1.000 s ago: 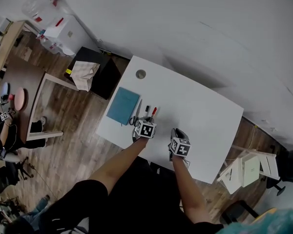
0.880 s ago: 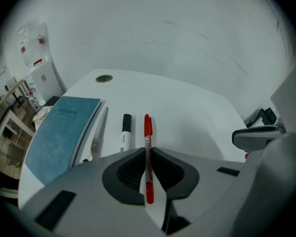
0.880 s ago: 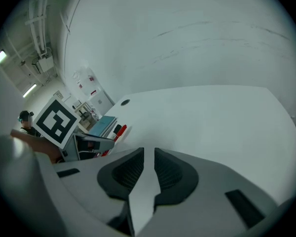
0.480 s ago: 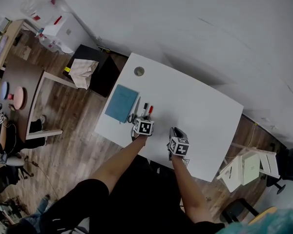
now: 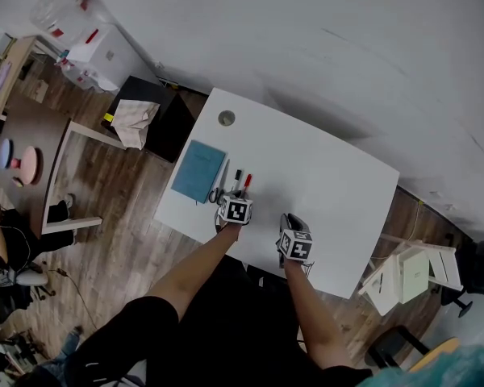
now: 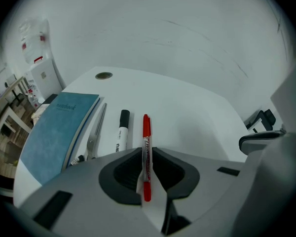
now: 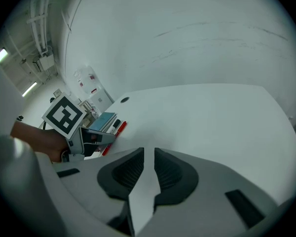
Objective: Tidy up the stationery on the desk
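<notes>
1. At the far left of the bench (image 5: pixel 331 188) lies a blue notebook (image 6: pixel 54 135), flat, close to the left edge. It looks light but broad and a little floppy. A pinch along the spine edge would probably carry it best.
2. Just right of it lie the scissors (image 6: pixel 95 132), blades closed and pointing far. They are stiff metal and likely slippery, so the sound hold is across the blades near the pivot.
3. Next comes a black-capped marker (image 6: pixel 122 131), parallel to the scissors and just beside them.
4. The red pen (image 6: pixel 146 132) runs parallel to the marker on its right, cap end pointing far. Its near half sits in the left tongs (image 6: pixel 147 151), which are clenched on the barrel. Their jaws have just been easing open a little, with the pen between them and the pads seemingly against it. The pen is light, rigid, smooth and round, so it is apt to roll once freed. Mid-barrel is the right place to take it.
5. The right tongs (image 7: pixel 148 154) hang over bare bench to the right, jaws narrowly apart with nothing between them.
</notes>
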Available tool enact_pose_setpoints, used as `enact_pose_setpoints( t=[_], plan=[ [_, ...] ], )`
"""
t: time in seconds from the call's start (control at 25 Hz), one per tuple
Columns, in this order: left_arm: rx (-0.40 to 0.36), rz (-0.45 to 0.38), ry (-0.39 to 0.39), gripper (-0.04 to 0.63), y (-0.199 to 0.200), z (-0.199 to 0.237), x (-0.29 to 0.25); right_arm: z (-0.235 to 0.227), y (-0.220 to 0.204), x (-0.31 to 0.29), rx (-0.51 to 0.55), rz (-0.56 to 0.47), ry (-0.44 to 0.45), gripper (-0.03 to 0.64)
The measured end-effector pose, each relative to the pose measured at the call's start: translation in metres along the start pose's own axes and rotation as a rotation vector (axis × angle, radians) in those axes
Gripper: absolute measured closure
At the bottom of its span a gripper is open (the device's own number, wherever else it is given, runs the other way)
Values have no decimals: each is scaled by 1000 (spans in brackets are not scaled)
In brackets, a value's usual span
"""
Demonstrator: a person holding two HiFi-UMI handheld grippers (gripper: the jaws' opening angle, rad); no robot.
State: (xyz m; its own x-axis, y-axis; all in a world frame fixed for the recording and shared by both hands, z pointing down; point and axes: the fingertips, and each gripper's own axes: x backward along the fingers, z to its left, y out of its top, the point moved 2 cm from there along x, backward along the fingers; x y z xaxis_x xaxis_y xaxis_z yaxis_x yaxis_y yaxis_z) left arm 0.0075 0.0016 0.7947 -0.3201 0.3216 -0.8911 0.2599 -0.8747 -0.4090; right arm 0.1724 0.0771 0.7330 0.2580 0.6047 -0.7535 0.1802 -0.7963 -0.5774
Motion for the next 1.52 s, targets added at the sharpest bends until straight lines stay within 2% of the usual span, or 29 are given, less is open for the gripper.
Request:
enact_pose_setpoints(
  t=[0.16, 0.4, 0.56, 0.64, 0.84, 1.0, 1.28, 1.44, 1.52],
  plan=[
    [-47, -30, -9, 514, 2, -4, 8, 6, 2, 2, 13, -2, 19, 535],
    [-142, -62, -77, 508, -5, -15, 31, 14, 4, 11, 28, -12, 30, 535],
    [-134, -123, -163, 511, -7, -21, 66, 27, 14, 25, 19, -59, 31, 535],
    [-131, -153, -205, 556, -5, -25, 91, 39, 23, 36, 24, -89, 40, 535],
    [-128, -298, -312, 581, 13, -34, 154, 84, 54, 73, -5, -166, 99, 535],
    [-154, -428, -406, 581, 37, -35, 201, 127, 87, 100, 23, -272, 110, 550],
    [-250, -653, -419, 581, 78, -17, 279, 179, 129, 130, 99, -409, 54, 557],
    [-307, -753, -427, 581, 105, 2, 311, 214, 157, 149, 56, -541, 66, 571],
    [-322, -798, -428, 581, 117, 9, 328, 234, 170, 155, 85, -590, 60, 571]
  ],
)
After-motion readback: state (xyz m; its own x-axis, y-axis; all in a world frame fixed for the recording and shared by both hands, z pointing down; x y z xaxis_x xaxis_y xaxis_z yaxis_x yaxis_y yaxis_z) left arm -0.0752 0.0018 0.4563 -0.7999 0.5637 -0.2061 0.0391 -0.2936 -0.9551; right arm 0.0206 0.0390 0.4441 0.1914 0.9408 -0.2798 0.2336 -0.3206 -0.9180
